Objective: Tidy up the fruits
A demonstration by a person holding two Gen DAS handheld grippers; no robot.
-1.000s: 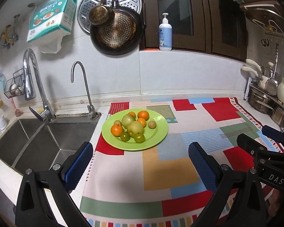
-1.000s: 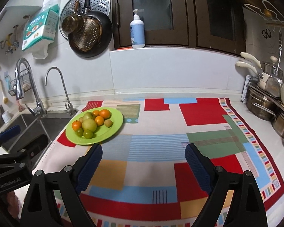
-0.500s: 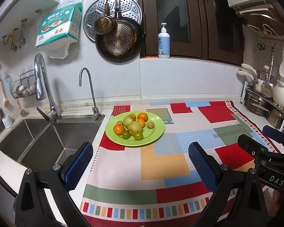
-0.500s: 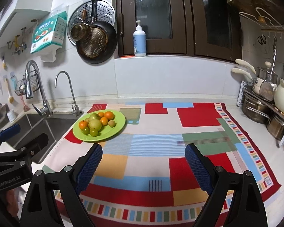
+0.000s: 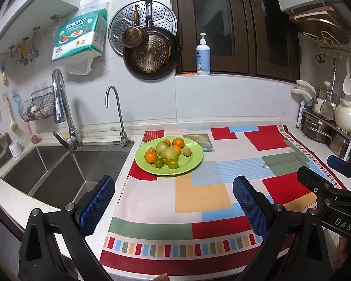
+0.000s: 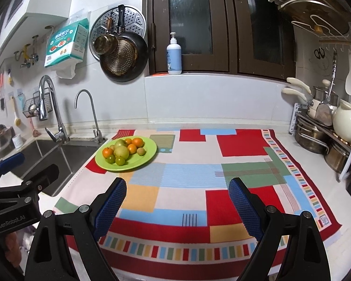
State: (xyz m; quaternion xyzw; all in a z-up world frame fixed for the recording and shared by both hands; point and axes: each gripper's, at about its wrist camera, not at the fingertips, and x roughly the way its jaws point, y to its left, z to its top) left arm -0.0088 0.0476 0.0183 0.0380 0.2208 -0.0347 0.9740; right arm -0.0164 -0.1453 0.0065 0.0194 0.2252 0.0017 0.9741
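left wrist view: the left gripper (image 5: 173, 201) hangs over the near edge of the patchwork cloth (image 5: 222, 187), jaws spread wide, nothing between the blue pads (image 5: 96, 205). the green plate (image 5: 194, 161) sits at the far left corner of the cloth, just beside the sink (image 5: 65, 171). on it lies a touching heap of fruits (image 5: 167, 153): small oranges, two larger pale green ones at the centre, small green ones on the near side, one brownish one to the right. the right gripper (image 5: 334, 182) shows at the right edge; its jaw state cannot be told from here.

right wrist view: the right gripper (image 6: 177, 205) is likewise wide open and empty, over the near middle of the cloth, well apart from the plate (image 6: 149, 154). the fruits (image 6: 124, 151) are all on the plate.

assessment: the fruits look light, round and smooth-skinned, so likely to roll or slip. judged best taken across the widest part with moderate pressure to avoid bruising. outer pieces offer the clearest access; pulling one may disturb its neighbours.
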